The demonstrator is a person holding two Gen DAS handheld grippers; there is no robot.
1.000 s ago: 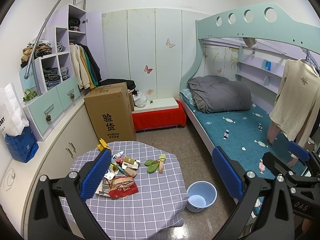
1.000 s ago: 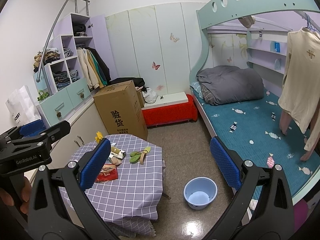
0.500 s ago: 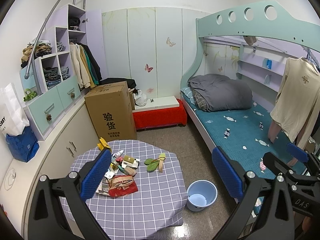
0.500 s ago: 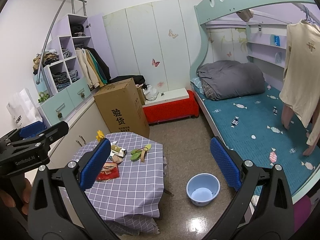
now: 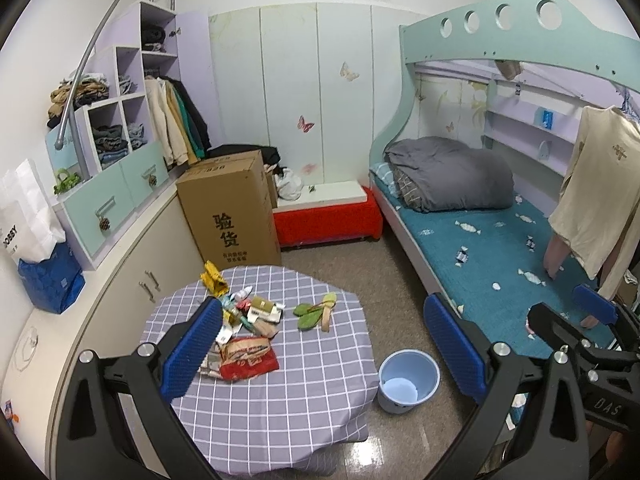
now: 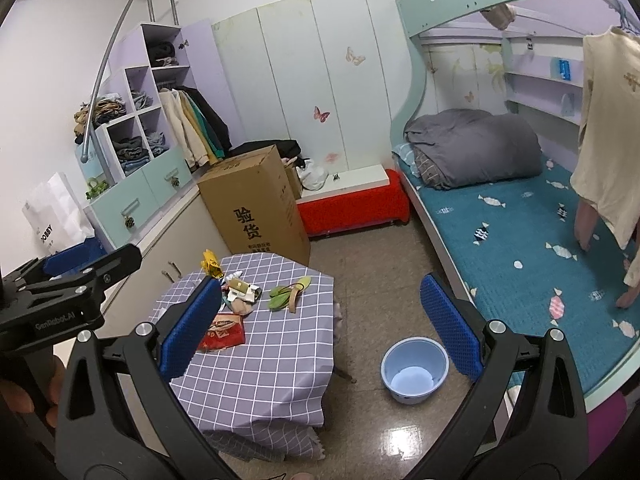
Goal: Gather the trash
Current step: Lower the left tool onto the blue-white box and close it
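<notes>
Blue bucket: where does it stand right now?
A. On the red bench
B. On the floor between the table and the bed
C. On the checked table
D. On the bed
B: the blue bucket stands on the floor, right of the table, beside the bed.

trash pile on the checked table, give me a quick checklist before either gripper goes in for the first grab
1. Left gripper open and empty: ok.
2. Right gripper open and empty: ok.
3. Blue bucket upright on the floor beside the table, mouth unobstructed: ok.
4. Red snack bag on top at the near edge of the pile, reachable: ok.
5. Green sandals lie apart from the wrappers: ok.
6. Gripper close enough to grab: not ok, both are above and short of the table.
</notes>
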